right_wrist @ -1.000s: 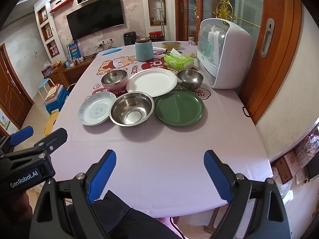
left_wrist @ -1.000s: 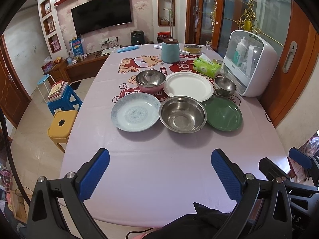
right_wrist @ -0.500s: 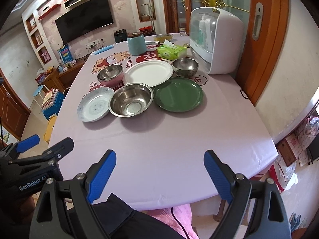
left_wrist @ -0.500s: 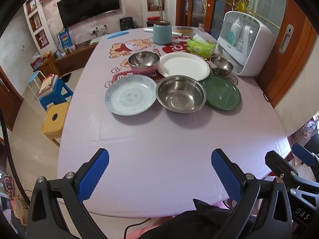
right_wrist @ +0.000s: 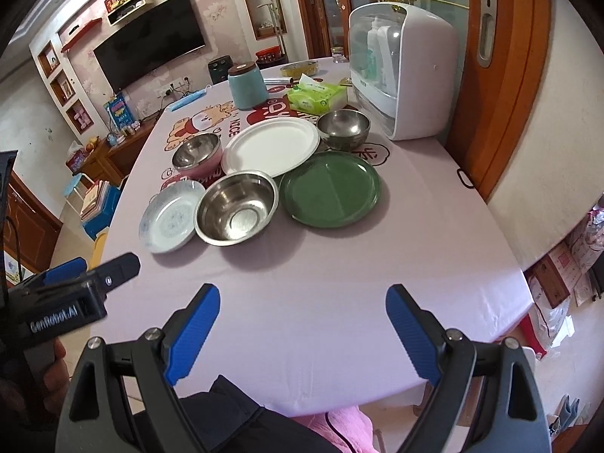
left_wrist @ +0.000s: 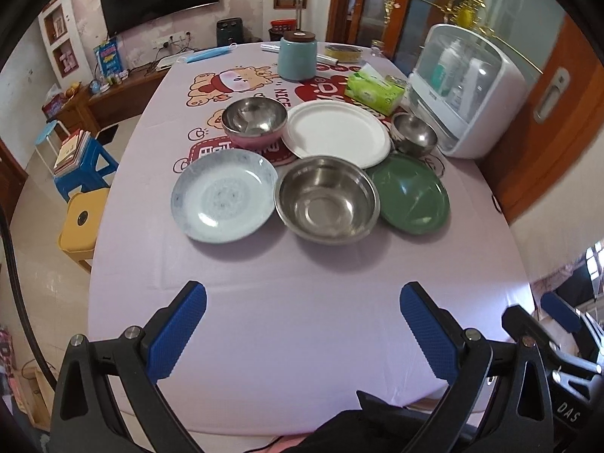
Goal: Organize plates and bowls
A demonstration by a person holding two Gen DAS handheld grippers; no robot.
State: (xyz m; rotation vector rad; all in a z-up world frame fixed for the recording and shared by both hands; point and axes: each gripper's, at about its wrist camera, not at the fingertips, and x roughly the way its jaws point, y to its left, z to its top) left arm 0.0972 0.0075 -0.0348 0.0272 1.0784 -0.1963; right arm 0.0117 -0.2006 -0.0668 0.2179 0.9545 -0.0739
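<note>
Six dishes sit in a cluster mid-table. Front row: a pale blue patterned plate (left_wrist: pixel 222 200), a large steel bowl (left_wrist: pixel 326 198), a green plate (left_wrist: pixel 411 198). Back row: a pink-sided steel bowl (left_wrist: pixel 253 120), a white plate (left_wrist: pixel 336 132), a small steel bowl (left_wrist: pixel 413 136). They also show in the right wrist view: blue plate (right_wrist: pixel 170 221), large bowl (right_wrist: pixel 236 211), green plate (right_wrist: pixel 330 188), white plate (right_wrist: pixel 270 145). My left gripper (left_wrist: pixel 302 324) and right gripper (right_wrist: pixel 302 324) are both open and empty, above the table's near part, short of the dishes.
The table has a lilac cloth (left_wrist: pixel 302 302) with cartoon prints. At the back stand a teal canister (left_wrist: pixel 297 56), a green tissue pack (left_wrist: pixel 373 90) and a white cabinet appliance (left_wrist: pixel 464 90) at the right. Yellow (left_wrist: pixel 81 222) and blue (left_wrist: pixel 83 170) stools stand left of the table.
Both grippers have moved forward and closer to the table, so the dishes look larger and nearer. Both stay open. No dish has moved.
</note>
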